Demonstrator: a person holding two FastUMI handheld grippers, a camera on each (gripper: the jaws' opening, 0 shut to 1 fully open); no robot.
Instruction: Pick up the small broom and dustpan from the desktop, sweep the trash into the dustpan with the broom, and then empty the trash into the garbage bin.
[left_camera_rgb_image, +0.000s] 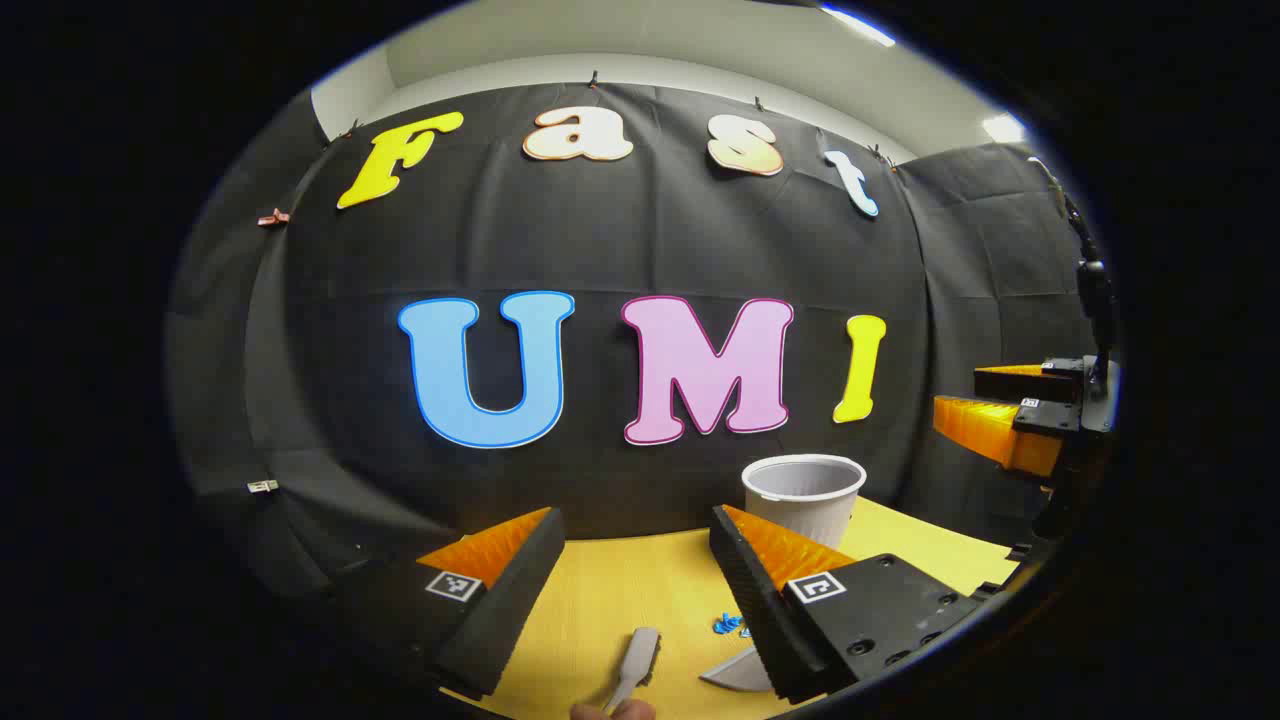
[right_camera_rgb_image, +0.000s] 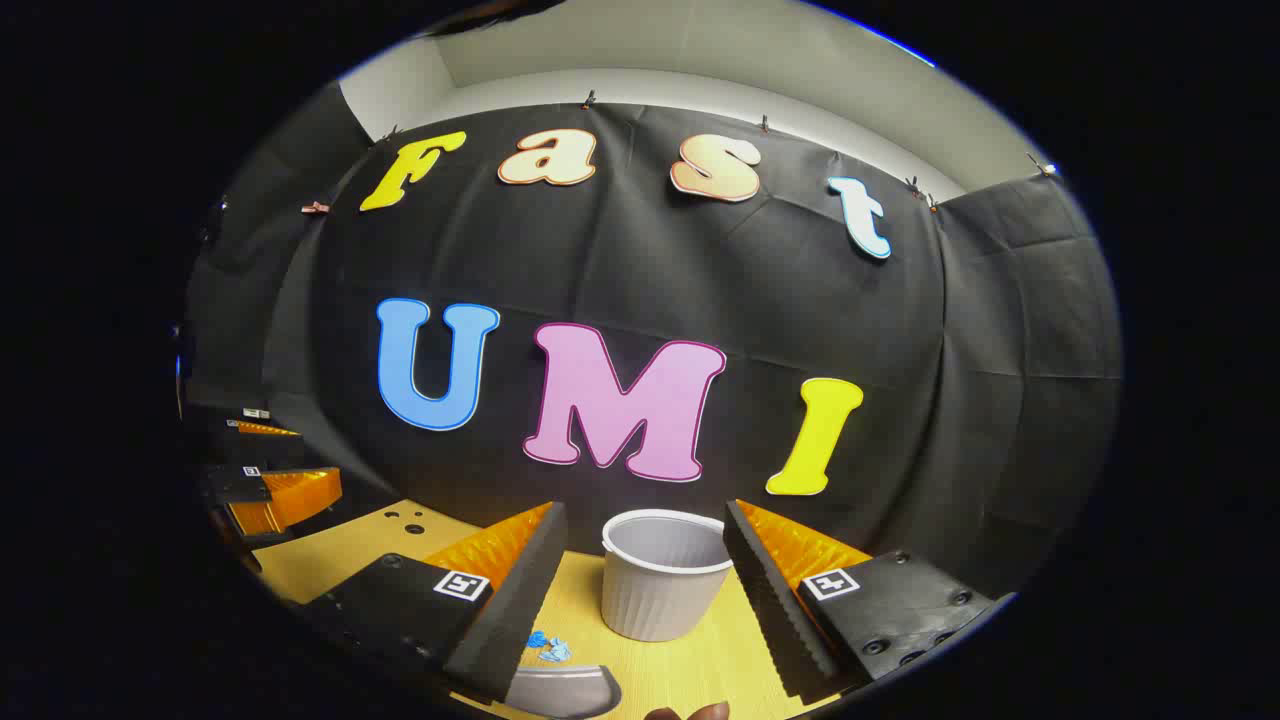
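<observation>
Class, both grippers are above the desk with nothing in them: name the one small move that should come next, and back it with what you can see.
Probably lower the left gripper onto the small broom lying on the desk between its open fingers. The right gripper is open too; the dustpan lies low beside the blue trash, and the garbage bin stands behind them. Nothing is grasped yet.

A white ribbed garbage bin (right_camera_rgb_image: 660, 585), blue trash (right_camera_rgb_image: 548, 645), grey dustpan (right_camera_rgb_image: 565, 690) on a yellow desktop (right_camera_rgb_image: 720, 660).

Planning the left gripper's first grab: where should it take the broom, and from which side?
Probably the broom by its narrow handle, coming down from above. It lies flat on the desk, handle toward the camera, between the open left gripper fingers.
</observation>
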